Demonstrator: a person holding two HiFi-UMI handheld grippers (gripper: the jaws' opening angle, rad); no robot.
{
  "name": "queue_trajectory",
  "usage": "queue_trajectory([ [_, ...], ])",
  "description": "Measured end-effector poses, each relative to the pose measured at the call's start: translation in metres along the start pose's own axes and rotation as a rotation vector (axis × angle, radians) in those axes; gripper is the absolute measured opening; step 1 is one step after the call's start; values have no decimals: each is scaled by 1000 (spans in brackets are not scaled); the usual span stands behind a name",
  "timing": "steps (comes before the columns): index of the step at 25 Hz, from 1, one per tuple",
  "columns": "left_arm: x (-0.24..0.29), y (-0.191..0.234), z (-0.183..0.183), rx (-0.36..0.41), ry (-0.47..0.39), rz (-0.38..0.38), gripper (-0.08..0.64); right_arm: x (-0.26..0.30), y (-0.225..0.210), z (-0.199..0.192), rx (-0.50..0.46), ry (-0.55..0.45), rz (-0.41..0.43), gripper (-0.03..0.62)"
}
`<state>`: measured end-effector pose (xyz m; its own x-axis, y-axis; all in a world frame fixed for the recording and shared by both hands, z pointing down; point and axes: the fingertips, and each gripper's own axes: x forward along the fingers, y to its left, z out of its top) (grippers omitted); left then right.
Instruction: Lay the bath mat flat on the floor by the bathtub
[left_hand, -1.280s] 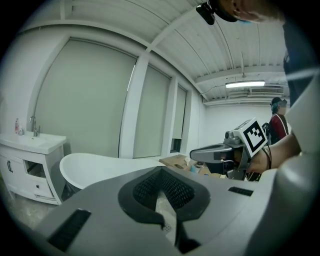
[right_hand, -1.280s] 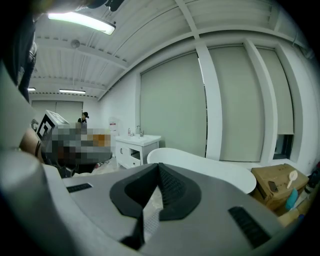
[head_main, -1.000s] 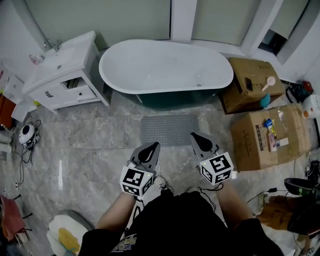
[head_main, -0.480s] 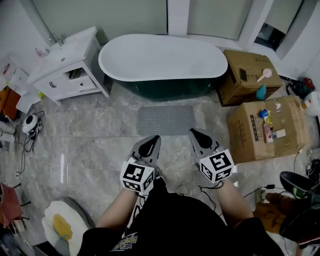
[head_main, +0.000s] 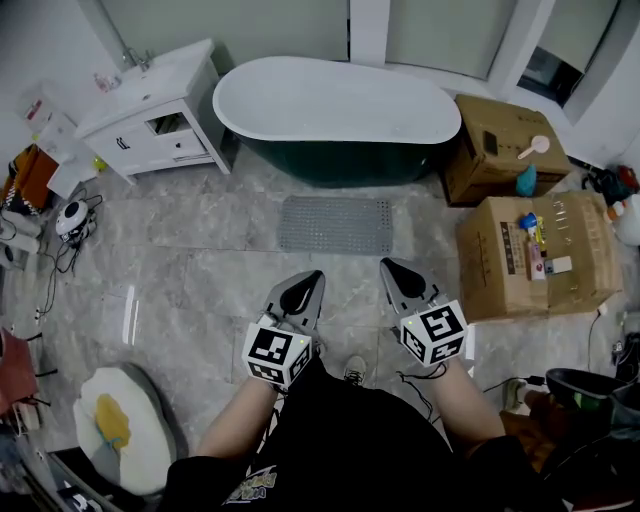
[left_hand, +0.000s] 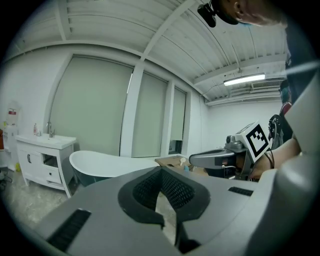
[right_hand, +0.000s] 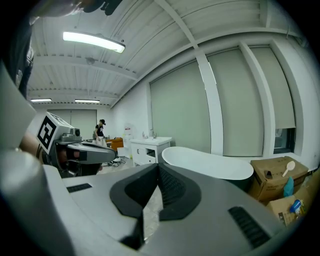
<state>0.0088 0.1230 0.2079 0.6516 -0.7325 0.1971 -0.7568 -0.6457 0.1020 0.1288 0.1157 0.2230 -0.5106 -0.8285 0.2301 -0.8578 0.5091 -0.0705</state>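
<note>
**Beside the tub, a mat lying flat**

On the glossy marbled floor (head_main: 200, 260), the grey rectangular bath mat (head_main: 335, 224), nubbly all over, lies flat just beside the oval bathtub (head_main: 337, 105), white inside and dark green outside. Nearer the person, the left hand-held gripper (head_main: 311, 277) and right hand-held gripper (head_main: 389, 266) hang above the tiles, each with its ribbed jaws pressed together on nothing. Brown cardboard boxes (head_main: 535, 255) stand to the right.

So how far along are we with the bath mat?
Done: the bath mat lies flat on the floor, spread lengthwise along the bathtub, with no fold or curl visible from the head view.
In hand: nothing. The left gripper and right gripper are both shut and empty, held short of the mat near the person's body.
Left: apparently nothing; the task looks complete.
</note>
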Motion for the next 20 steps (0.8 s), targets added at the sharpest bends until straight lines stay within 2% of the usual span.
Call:
queue_trajectory([
  [8, -26, -2, -5, -15, 4, 52, 15, -5, 21, -5, 19, 8, 43, 16],
  [14, -38, 21, -9, -39, 7, 75, 15, 11, 34, -7, 32, 20, 39, 16],
  [20, -64, 53, -5, -34, -1, 52, 15, 31, 68, -5, 50, 19, 6, 17],
])
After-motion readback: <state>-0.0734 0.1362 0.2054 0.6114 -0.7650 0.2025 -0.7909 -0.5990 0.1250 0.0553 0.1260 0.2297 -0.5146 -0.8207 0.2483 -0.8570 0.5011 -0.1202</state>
